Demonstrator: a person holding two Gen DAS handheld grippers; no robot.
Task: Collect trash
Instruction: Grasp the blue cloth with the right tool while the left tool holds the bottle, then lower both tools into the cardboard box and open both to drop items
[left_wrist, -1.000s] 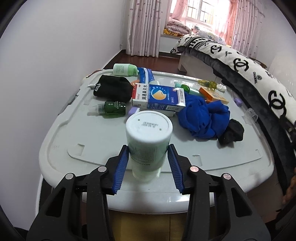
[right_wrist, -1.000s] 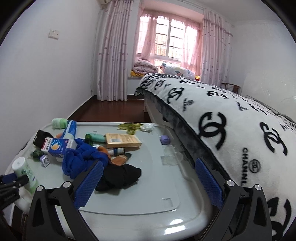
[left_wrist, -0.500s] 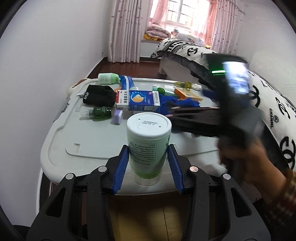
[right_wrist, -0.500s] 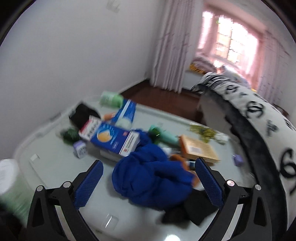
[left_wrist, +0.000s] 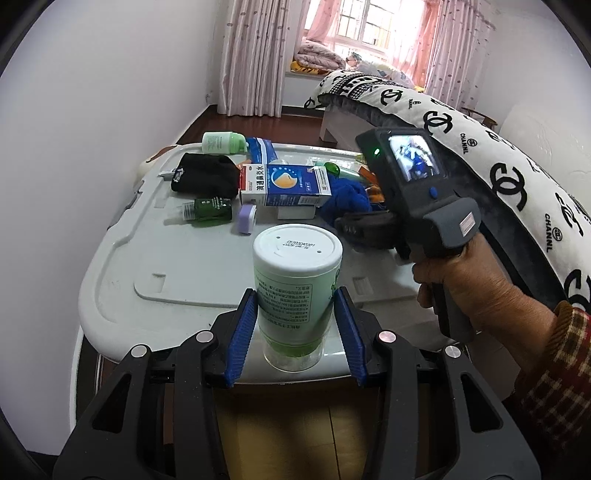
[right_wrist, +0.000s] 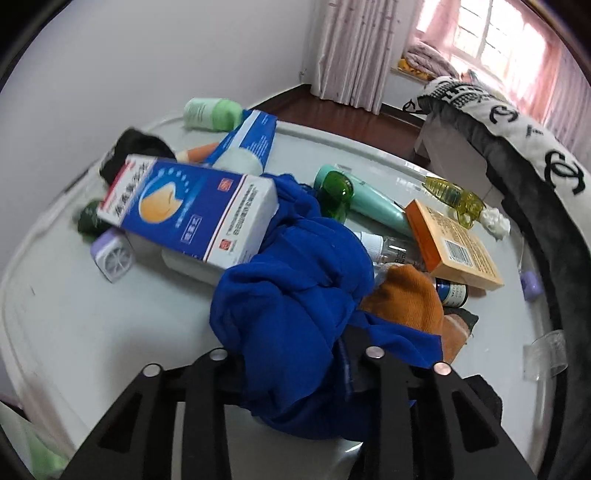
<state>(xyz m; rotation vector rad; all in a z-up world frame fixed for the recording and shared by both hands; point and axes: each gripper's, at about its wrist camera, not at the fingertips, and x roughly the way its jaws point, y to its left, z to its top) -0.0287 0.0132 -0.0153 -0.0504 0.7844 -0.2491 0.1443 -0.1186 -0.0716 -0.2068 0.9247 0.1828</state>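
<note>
My left gripper (left_wrist: 297, 330) is shut on a white and green tube (left_wrist: 295, 284), held base-up off the near edge of the grey bin lid (left_wrist: 122, 280). My right gripper (right_wrist: 295, 363) reaches over the lid and its jaws have closed on the bunched blue cloth (right_wrist: 299, 288), which hides the pads. From the left wrist view the right gripper's body (left_wrist: 410, 188) shows above the blue cloth (left_wrist: 347, 197). Beside the cloth lies a blue and white medicine box (right_wrist: 192, 210), also in the left wrist view (left_wrist: 286, 184).
The lid (right_wrist: 66, 325) carries a green-capped bottle (right_wrist: 210, 112), a dark green bottle (left_wrist: 207, 211), a black pouch (left_wrist: 205, 177), a teal tube (right_wrist: 369, 203), an orange box (right_wrist: 454, 245), an orange cloth (right_wrist: 410, 301) and a lilac cap (right_wrist: 112, 254). A bed (left_wrist: 517, 177) flanks the right side.
My right gripper swung in from the right, dropped over the lid and closed on the blue cloth. My left gripper drew back slightly, still holding the tube.
</note>
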